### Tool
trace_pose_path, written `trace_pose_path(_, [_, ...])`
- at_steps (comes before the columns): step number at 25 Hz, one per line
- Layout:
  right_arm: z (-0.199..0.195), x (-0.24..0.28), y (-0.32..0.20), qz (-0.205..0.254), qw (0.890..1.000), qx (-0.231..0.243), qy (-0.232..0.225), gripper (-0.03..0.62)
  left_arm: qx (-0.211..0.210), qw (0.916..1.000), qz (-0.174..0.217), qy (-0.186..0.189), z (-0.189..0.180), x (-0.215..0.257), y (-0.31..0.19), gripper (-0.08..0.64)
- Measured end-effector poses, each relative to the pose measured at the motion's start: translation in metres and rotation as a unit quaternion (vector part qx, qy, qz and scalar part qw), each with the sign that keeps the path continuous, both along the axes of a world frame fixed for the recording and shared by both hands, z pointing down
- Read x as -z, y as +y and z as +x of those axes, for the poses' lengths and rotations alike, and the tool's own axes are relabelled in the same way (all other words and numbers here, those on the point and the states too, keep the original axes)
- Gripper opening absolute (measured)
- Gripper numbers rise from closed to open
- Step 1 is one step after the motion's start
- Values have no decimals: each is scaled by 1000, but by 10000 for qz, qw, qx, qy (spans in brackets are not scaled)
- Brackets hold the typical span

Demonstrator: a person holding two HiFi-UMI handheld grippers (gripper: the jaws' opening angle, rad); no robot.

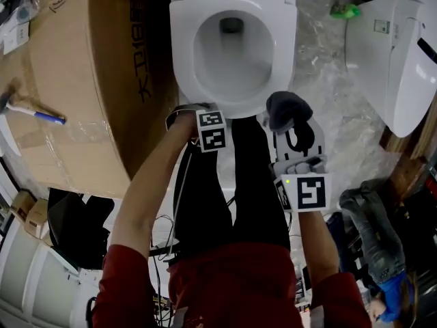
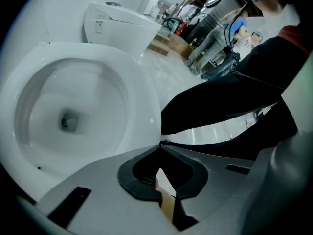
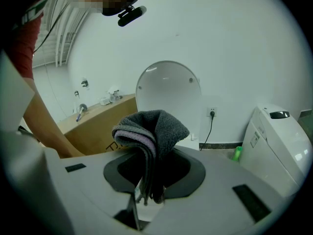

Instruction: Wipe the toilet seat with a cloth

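The cloth, dark grey with a paler fold, is pinched in the right gripper, whose jaws are clamped on it. Its bunched top stands above them and its ends hang between them. In the head view the cloth sits just off the front edge of the toilet seat, and contact cannot be made out.

The seat lies down on the bowl with the lid raised behind it, though the head view cuts the lid off at the top. The left gripper is closed with nothing in it, its tips meeting just short of the seat's front rim. From above, the left gripper is largely hidden by its marker cube, so touch is unclear.

A cardboard box stands left of the toilet, bearing a small tool too indistinct to name. A second toilet stands at right, a green bottle beside it.
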State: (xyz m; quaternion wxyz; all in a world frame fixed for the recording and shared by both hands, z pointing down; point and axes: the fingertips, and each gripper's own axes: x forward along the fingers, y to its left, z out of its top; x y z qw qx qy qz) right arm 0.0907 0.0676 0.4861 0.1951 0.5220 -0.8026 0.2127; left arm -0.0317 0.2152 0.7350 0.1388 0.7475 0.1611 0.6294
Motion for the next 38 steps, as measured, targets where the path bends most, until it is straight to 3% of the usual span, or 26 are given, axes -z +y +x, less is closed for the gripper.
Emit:
trace_pose_path(4, [-7,-18,1,-82,9999,64,-22,75,-615,9979,134,-155,-9,-13,25,12])
trace_pose_path(6, [-9,-28,1,-164,9998,87,-12,75,-482,9987,169,-53,-9,-21,38,12])
trace_pose_path(9, [-9,-44,-5,-243,9996,152,40,75,689,9970,-83,336,2,-12,34,12])
trace_pose_path(11, [-6,-57,-16,-258,9993,218,151,75,1498,9860,-142,724,14,4,13,12])
trace_pose_path(13, [-5,-68,-31,-256,9986,343,310,75,2191,9689,55,1150,25,22,-24,12])
trace_pose_path(15, [-7,-77,-50,-305,9974,448,465,75,2805,9453,546,1571,31,41,-71,12])
trace_pose_path(17, [-7,-88,-71,-299,9958,530,681,75,3414,9100,1258,1990,31,63,-125,12])
trace_pose_path(19, [-8,-100,-95,-259,9947,546,828,75,4046,8608,1970,2378,24,87,-177,12])
trace_pose_path(21, [-10,-111,-122,-290,9946,474,874,75,4649,8020,2599,2706,10,112,-224,12])
trace_pose_path(23, [-14,-121,-147,-379,9951,347,842,75,5138,7456,2996,3005,-6,135,-261,12])
trace_pose_path(24, [-16,-126,-159,-441,9953,279,821,75,5332,7227,3120,3100,-13,143,-275,12])
trace_pose_path(27, [-22,-142,-189,-680,9946,42,786,75,5669,6733,3512,3194,-36,156,-307,12])
trace_pose_path(30, [-23,-160,-211,-1023,9917,-361,694,75,5635,6265,4123,3464,-50,177,-327,12])
trace_pose_path(31, [-22,-166,-217,-1148,9901,-505,638,75,5592,6118,4302,3577,-53,184,-330,12])
trace_pose_path(33, [-19,-177,-226,-1311,9867,-724,627,75,5611,5934,4415,3717,-56,193,-332,12])
trace_pose_path(34, [-18,-182,-230,-1348,9854,-782,688,75,5635,5916,4400,3726,-58,193,-331,12])
trace_pose_path(36, [-17,-191,-239,-1402,9832,-817,839,75,5468,6106,4461,3592,-61,191,-331,12])
trace_pose_path(37, [-17,-194,-243,-1432,9821,-822,901,75,5491,6103,4455,3571,-63,190,-332,12])
trace_pose_path(38, [-17,-197,-246,-1453,9813,-836,944,75,5667,5966,4385,3615,-66,190,-334,12])
